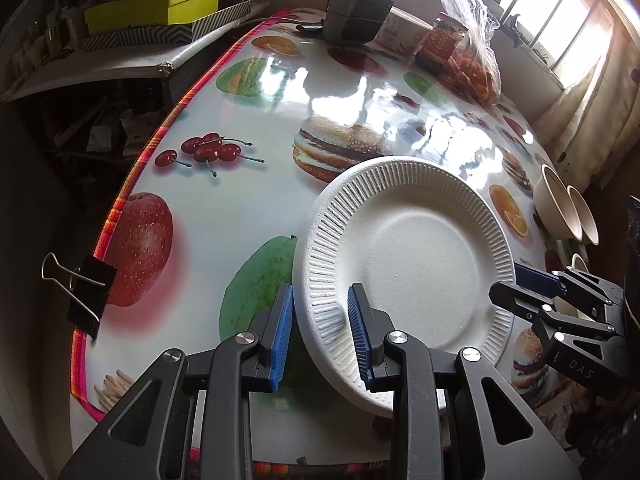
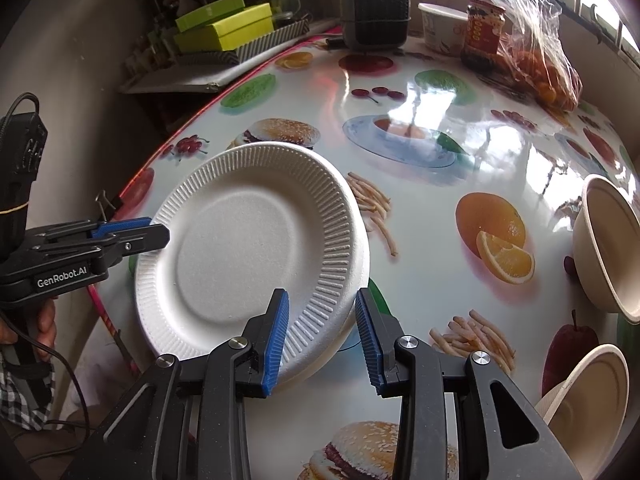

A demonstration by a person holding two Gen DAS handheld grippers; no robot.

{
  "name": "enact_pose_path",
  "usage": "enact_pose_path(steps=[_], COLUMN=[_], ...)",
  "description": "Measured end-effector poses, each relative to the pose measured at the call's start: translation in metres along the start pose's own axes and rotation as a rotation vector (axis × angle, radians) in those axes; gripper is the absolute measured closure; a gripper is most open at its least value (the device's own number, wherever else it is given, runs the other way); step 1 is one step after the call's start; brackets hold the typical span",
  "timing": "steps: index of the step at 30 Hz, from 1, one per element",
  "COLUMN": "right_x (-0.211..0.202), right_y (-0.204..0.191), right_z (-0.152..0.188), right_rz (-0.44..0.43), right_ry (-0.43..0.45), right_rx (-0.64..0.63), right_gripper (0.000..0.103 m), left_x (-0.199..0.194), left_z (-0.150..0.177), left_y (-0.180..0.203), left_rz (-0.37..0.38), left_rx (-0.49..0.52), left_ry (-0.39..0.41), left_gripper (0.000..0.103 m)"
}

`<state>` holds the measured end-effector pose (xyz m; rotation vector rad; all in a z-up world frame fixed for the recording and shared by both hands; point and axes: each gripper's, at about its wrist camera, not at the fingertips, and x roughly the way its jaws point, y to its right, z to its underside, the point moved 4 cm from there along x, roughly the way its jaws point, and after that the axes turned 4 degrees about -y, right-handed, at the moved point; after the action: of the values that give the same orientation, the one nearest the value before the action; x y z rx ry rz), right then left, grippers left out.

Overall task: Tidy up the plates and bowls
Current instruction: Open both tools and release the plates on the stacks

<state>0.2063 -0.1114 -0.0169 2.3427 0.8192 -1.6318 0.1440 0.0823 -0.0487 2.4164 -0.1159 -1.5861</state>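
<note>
Empty white plate held; beige bowls empty too.

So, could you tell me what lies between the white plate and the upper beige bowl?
Nothing stands there: the right wrist view shows only bare tablecloth, printed with an orange, between the white plate and that beige bowl.

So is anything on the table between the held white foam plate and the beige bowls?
Nothing visible does. The white ribbed foam plate is gripped at opposite rims by the left gripper and right gripper. Between it and the beige paper bowls lies only bare fruit-printed tablecloth.
</note>
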Motion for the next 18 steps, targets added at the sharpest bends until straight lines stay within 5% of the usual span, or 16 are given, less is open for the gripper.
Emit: enact_pose_path(steps=[18], right_x=[-0.008], right_y=[0.001], right_z=[0.001], right_rz=[0.017], right_ry=[0.035], right_rx=[0.025], right_gripper=[0.052], left_x=[-0.013], left_z=[-0.002], left_y=[0.002], left_rz=[-0.037], left_rx=[0.019], left_ry=[0.060], left_gripper=[0.057])
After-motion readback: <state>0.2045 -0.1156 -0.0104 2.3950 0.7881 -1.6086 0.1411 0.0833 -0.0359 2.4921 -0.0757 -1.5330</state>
